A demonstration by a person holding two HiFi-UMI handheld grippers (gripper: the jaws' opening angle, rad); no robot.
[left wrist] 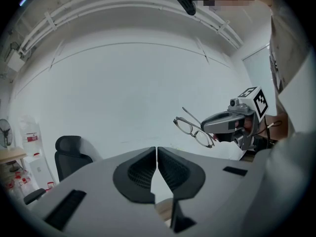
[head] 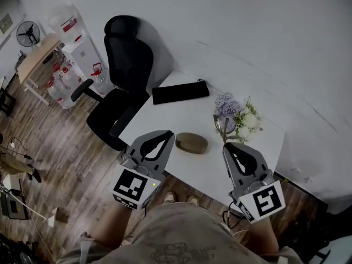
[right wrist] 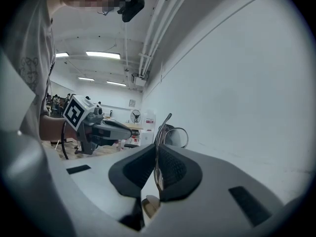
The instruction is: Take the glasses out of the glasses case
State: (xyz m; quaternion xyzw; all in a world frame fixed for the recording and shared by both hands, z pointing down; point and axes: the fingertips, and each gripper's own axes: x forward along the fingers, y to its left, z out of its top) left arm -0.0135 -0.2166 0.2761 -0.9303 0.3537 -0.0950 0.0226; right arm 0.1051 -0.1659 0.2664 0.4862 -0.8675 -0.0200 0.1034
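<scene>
Starting at the left, the left gripper (head: 168, 135) is seen with its jaws drawn almost together and nothing between them, held level just beside the near left edge of the white table (head: 181, 114). Just to its right, the brown glasses case (head: 191, 142) lies on the table between the two grippers, and it appears shut. Further right, the glasses (left wrist: 193, 130) are clamped by their thin frame in the closed jaws of the right gripper (head: 226, 146), clear of the tabletop and in front of the flowers (head: 239, 114).

The removal itself is judged to be done, as the glasses are out of the case and carried. What remains is probably the setting down. A bare patch of table clear of the case and the flowers would be called for, with the glasses lowered until they are supported. The jaws should then be eased apart gently, so that the light frame is neither dropped nor twisted.
</scene>
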